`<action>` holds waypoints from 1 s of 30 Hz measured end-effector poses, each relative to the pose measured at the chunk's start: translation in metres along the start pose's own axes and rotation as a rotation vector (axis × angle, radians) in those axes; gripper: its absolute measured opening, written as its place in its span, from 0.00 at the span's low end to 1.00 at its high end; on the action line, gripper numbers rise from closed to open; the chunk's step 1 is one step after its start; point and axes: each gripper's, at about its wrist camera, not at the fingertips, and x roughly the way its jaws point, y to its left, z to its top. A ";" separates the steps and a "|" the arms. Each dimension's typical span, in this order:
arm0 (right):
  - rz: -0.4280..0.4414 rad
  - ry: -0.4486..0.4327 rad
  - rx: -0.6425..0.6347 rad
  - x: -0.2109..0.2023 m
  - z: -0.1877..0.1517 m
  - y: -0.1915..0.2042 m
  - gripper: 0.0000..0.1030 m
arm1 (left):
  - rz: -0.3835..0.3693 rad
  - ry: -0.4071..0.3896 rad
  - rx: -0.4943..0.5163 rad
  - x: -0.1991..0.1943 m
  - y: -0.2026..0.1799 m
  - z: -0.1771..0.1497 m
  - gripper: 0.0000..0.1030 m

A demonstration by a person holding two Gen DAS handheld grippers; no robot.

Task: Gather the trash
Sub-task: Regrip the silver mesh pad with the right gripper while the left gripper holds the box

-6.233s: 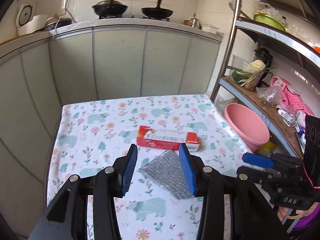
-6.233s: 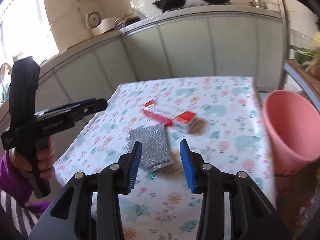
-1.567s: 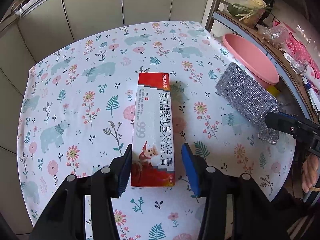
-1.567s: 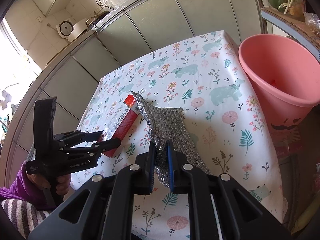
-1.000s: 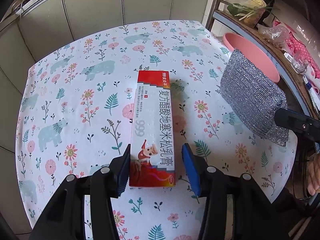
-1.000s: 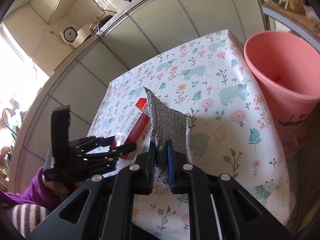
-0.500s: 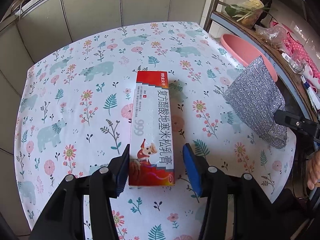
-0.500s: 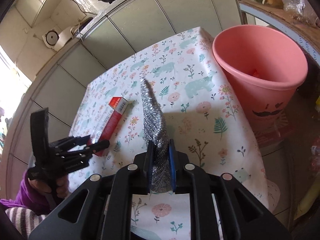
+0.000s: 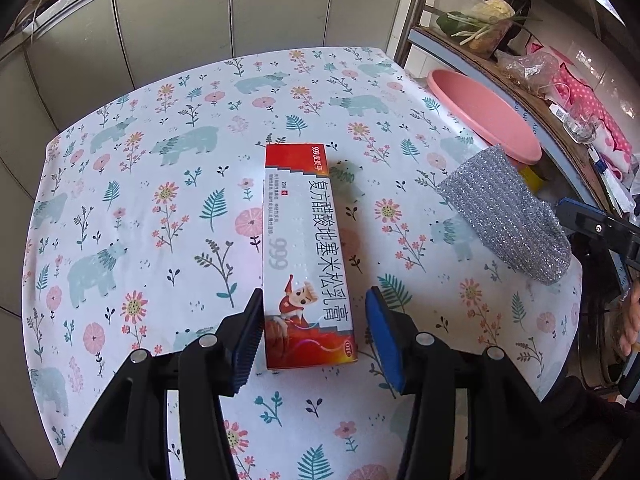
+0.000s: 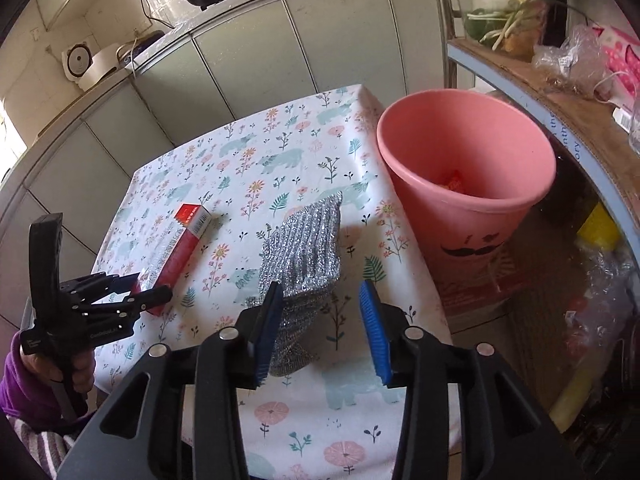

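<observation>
A long red and white carton [image 9: 304,240] lies flat on the flowered tablecloth [image 9: 160,200]. My left gripper [image 9: 314,292] straddles its near end; the left pad touches the carton's side and the right pad stands off it. In the right wrist view the carton [image 10: 180,248] shows with the left gripper [image 10: 132,300] over its end. A silver scouring cloth [image 10: 304,248] hangs between the jaws of my right gripper [image 10: 320,286], which are opening. It leans on the left pad, clear of the right one. From the left wrist view the cloth [image 9: 504,216] is at the table's right edge.
A pink bucket [image 10: 468,200] stands on the floor just beyond the table's right edge, with some red scraps inside. Behind it a metal rack [image 10: 520,76] holds vegetables and plastic bags. Grey cabinets [image 9: 200,28] close the far side. A hand in a purple sleeve [image 10: 24,380] holds the left gripper.
The right gripper's jaws have parted from a tight pinch on the silver cloth, and the cloth has slumped against the left pad. The bucket now looks nearer. The left gripper has stayed put.
</observation>
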 end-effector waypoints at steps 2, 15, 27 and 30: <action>0.003 0.005 -0.020 -0.002 -0.002 0.006 0.40 | -0.001 -0.005 0.002 0.000 0.000 0.000 0.49; 0.000 0.041 -0.211 0.008 -0.013 0.044 0.47 | 0.001 -0.017 -0.011 0.003 -0.002 0.003 0.49; 0.007 0.036 -0.214 0.028 -0.019 0.029 0.39 | 0.046 -0.018 0.016 0.008 -0.007 0.005 0.49; 0.025 0.028 -0.225 0.028 -0.018 0.027 0.25 | 0.055 -0.025 0.020 0.008 -0.007 0.003 0.48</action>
